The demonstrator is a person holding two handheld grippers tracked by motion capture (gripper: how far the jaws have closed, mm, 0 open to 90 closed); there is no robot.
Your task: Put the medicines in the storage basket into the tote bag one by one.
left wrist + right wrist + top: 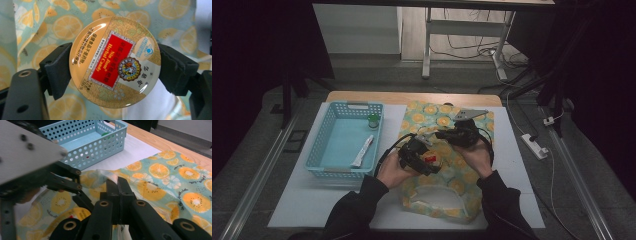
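Left gripper [428,161]: its jaws were clamped on a round candy tin [115,61], one pad pressing each side of the rim; in the high view the tin showed as a small red spot at the jaw tips, held above the bag.
Candy tin: gold with a red label, its face turned to the left gripper's camera, tilted so the print ran slantwise; beneath it lay the orange-slice pattern of the bag.
Right gripper [117,185]: its jaws stood together, pinching the thin clear edge of the bag between them, the pinched edge lifted off the table.
Bag [447,175]: a flat pouch printed with orange slices on a pale green ground, lying on the white mat [522,165] in front of the person, its clear mouth part nearest the person.
Hands: both forearms in dark sleeves came in from the bottom of the high view, the two grippers close together over the middle of the bag.
Basket [324,135]: pale blue, perforated, on the mat to the left of the bag and apart from it; in it lay a white tube [363,151] and a small green-topped jar [373,120].
Table [412,97]: a wooden edge showed beyond the mat.
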